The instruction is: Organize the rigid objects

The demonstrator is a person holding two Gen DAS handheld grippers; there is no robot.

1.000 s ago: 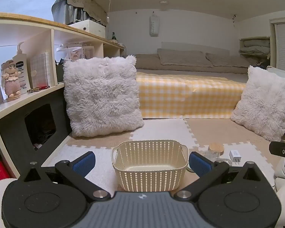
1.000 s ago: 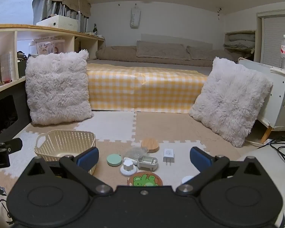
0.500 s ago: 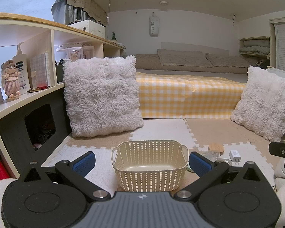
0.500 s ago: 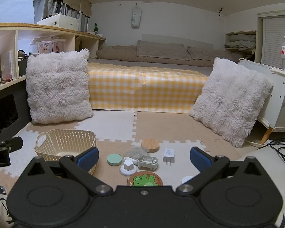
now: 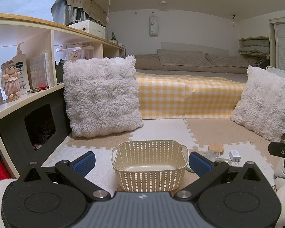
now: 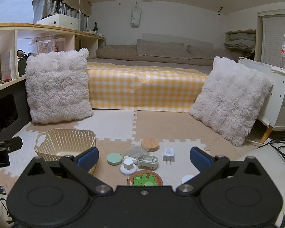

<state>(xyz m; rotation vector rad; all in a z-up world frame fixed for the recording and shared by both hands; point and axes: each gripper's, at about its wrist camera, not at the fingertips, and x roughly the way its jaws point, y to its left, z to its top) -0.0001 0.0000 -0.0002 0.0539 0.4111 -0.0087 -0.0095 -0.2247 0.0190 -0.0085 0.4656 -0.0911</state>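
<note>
A cream perforated basket (image 5: 149,163) stands empty on the foam mat; it also shows in the right wrist view (image 6: 64,144). My left gripper (image 5: 141,164) is open, its blue pads either side of the basket. My right gripper (image 6: 144,158) is open and empty above small items: a mint round lid (image 6: 114,158), a white knob on a disc (image 6: 128,166), a grey open case (image 6: 147,161), a white plug adapter (image 6: 169,154), a wooden lid (image 6: 150,144), a clear bag (image 6: 135,150) and a green bear coaster (image 6: 144,179).
Two fluffy white pillows (image 6: 57,85) (image 6: 229,98) lean at left and right. A yellow checked bed (image 6: 142,87) lies behind. A shelf unit (image 5: 19,87) runs along the left. A white cabinet (image 6: 279,98) and cables (image 6: 279,146) are on the right.
The right wrist view has crept slightly to the right. The left gripper and all the objects stay as they were.
</note>
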